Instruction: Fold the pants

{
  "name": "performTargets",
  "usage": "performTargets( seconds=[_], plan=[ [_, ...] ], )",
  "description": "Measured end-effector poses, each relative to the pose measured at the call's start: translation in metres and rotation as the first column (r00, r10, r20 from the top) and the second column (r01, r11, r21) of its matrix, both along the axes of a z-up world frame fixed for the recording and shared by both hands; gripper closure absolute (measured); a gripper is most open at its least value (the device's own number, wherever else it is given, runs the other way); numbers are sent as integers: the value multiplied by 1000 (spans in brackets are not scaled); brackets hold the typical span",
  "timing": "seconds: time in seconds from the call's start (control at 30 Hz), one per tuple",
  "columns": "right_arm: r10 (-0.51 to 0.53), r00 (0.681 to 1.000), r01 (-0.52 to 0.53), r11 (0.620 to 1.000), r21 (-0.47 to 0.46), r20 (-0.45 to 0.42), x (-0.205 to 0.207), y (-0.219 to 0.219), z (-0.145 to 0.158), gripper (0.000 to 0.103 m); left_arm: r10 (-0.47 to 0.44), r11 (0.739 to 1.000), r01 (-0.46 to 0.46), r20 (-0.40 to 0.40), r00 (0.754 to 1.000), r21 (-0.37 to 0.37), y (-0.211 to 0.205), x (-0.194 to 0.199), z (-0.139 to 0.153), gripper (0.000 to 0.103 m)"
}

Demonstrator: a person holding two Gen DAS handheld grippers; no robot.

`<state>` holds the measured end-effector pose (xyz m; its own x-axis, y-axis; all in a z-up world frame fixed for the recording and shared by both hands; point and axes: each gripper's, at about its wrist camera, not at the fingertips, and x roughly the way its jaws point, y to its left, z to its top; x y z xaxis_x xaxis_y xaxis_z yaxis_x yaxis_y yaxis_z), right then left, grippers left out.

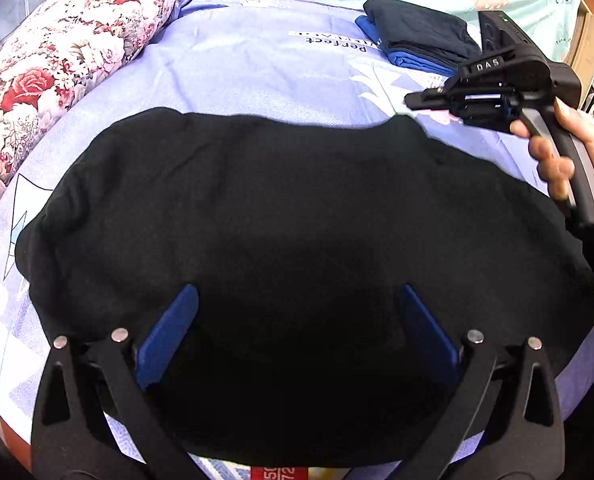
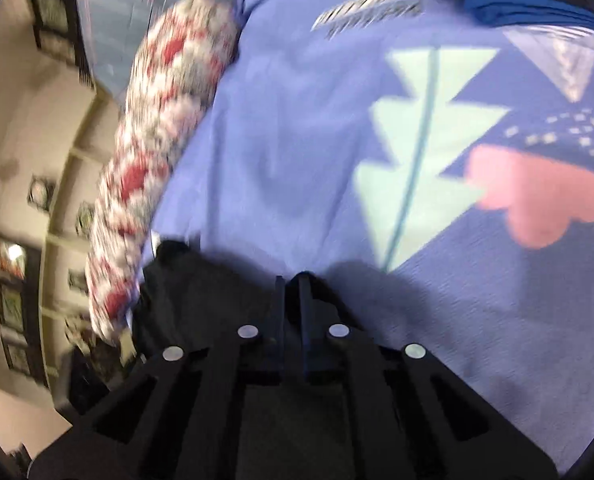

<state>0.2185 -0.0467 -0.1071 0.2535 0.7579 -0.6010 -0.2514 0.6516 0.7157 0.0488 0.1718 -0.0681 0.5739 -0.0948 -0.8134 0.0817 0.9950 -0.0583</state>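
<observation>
Black pants (image 1: 281, 240) lie folded on the bed (image 1: 233, 64) — soft, limp, light.
Left claw (image 1: 297, 320) gapes above; right claw (image 1: 417, 101), at 2 o'clock, pinched closed, empty. Grip far corners.

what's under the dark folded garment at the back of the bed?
A blue folded garment lies under the dark garment, its edge showing along the near and left sides. Both rest on the sheet. The rest of the blue one, and anything below it, is covered.

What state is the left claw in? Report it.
Open. In the left wrist view the left claw has its blue pads spread wide apart over the black pants, gripping nothing.
</observation>
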Motion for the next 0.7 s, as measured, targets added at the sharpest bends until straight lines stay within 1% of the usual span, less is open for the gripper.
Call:
performTargets(
  seconds=[0.07, 0.13, 0.17, 0.2, 0.23, 0.3, 0.33, 0.37, 0.4, 0.43, 0.5, 0.53, 0.57, 0.6, 0.63, 0.67, 0.7],
  plan=[
    [-38, 999, 38, 999, 6, -10, 10, -11, -5, 103, 1, 1000, -1, -4, 1000, 17, -2, 2, -1, 2],
    [-35, 999, 35, 999, -16, -6, 12, -9, -5, 103, 4, 1000, -3, -7, 1000, 15, -1, 3, -1, 2],
    [-22, 1000, 22, 1000, -13, 2, 8, -8, -1, 100, 5, 1000, -5, -8, 1000, 9, 0, 2, -1, 2],
    [-4, 1000, 4, 1000, -16, 14, 4, -5, 5, 99, 5, 1000, -5, -8, 1000, 6, 1, 2, 0, 2],
    [28, 999, -27, 999, -37, 44, -5, 1, 15, 98, 7, 1000, -7, -9, 1000, 3, 1, 2, 0, 2],
    [81, 994, -79, 997, -20, 70, -21, 10, 28, 85, 13, 1000, -13, -10, 1000, -3, 2, 3, 1, 2],
    [94, 993, -92, 995, -22, 70, -26, 13, 29, 79, 18, 1000, -19, -11, 1000, -10, 3, 3, 2, 2],
    [124, 991, -123, 992, -31, 56, -33, 20, 28, 79, 23, 1000, -23, -9, 1000, -17, 4, 3, 3, 2],
    [143, 989, -142, 989, -40, 40, -38, 28, 23, 79, 28, 999, -28, -6, 1000, -25, 5, 3, 3, 2],
    [145, 989, -143, 986, -85, 24, -40, 35, 15, 79, 33, 999, -33, -8, 999, -24, 5, 4, 3, 2],
    [106, 994, -100, 981, -167, 25, -39, 40, 2, 83, 42, 999, -42, -9, 999, 12, 5, 4, 1, 2],
    [78, 997, -72, 978, -193, 20, -34, 37, -7, 91, 50, 998, -50, -2, 999, 38, 6, 5, -1, 2],
    [60, 998, -51, 976, -210, 34, -28, 34, -13, 103, 51, 998, -51, 2, 999, 48, 7, 7, -4, 2],
    [52, 998, -43, 980, -193, 44, -25, 31, -16, 103, 51, 998, -51, 7, 999, 47, 9, 9, -6, 2],
    [37, 998, -29, 984, -175, 41, -22, 27, -17, 103, 60, 998, -60, 1, 998, 26, 13, 12, -8, 2],
    [30, 998, -21, 983, -181, 48, -22, 26, -16, 103, 67, 998, -67, 0, 998, 18, 13, 13, -6, 2],
    [28, 996, -10, 978, -208, 80, -25, 27, -11, 103, 73, 997, -73, -3, 997, 15, 13, 14, -5, 2]
  ],
)
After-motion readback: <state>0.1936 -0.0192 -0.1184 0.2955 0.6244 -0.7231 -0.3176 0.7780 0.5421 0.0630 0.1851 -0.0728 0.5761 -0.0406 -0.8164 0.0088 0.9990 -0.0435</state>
